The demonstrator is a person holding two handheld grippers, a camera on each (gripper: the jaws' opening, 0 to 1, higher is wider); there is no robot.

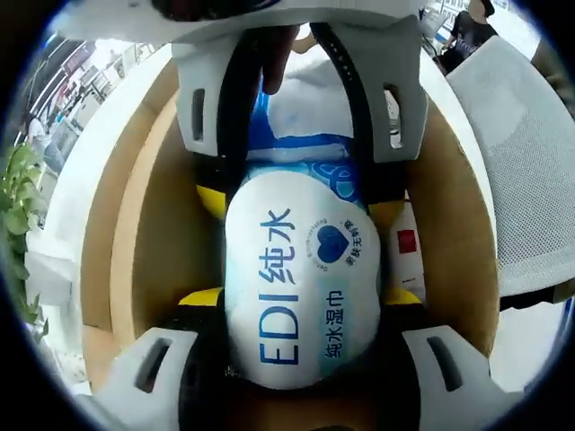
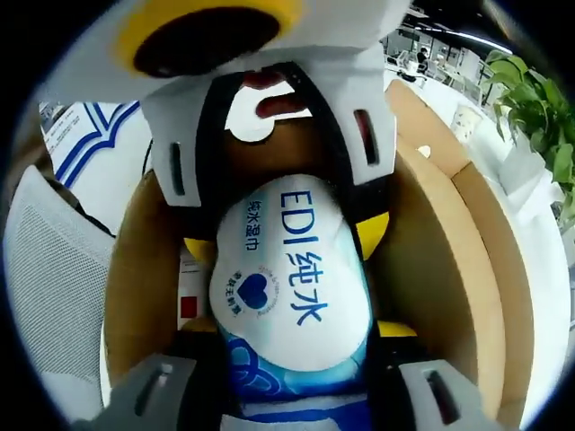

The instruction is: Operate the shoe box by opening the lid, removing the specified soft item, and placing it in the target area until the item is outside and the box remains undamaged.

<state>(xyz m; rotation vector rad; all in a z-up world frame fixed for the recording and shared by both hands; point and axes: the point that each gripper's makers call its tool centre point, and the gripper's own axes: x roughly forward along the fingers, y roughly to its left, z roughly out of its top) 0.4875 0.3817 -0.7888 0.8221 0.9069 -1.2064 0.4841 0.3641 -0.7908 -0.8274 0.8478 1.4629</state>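
A soft white and blue wet-wipe pack (image 1: 301, 269) (image 2: 287, 278) printed "EDI" is held over the inside of the open brown cardboard shoe box (image 1: 162, 242) (image 2: 422, 260). My left gripper (image 1: 301, 301) (image 2: 286, 241) is shut on one end of the pack, its yellow pads (image 1: 202, 296) pressing the sides. From the opposite side, my right gripper (image 2: 296, 328) (image 1: 301, 202) is shut on the pack's blue end. The pack hides most of the box floor. A white card with a red square (image 1: 406, 242) (image 2: 187, 305) lies inside the box beside the pack.
The box stands on a white table (image 1: 99, 144). A white mesh chair (image 1: 521, 162) (image 2: 54, 296) is close to one long side of the box, and a green plant (image 1: 18, 197) (image 2: 539, 108) to the other. A person's fingers (image 1: 278, 54) (image 2: 269, 99) show behind each facing gripper.
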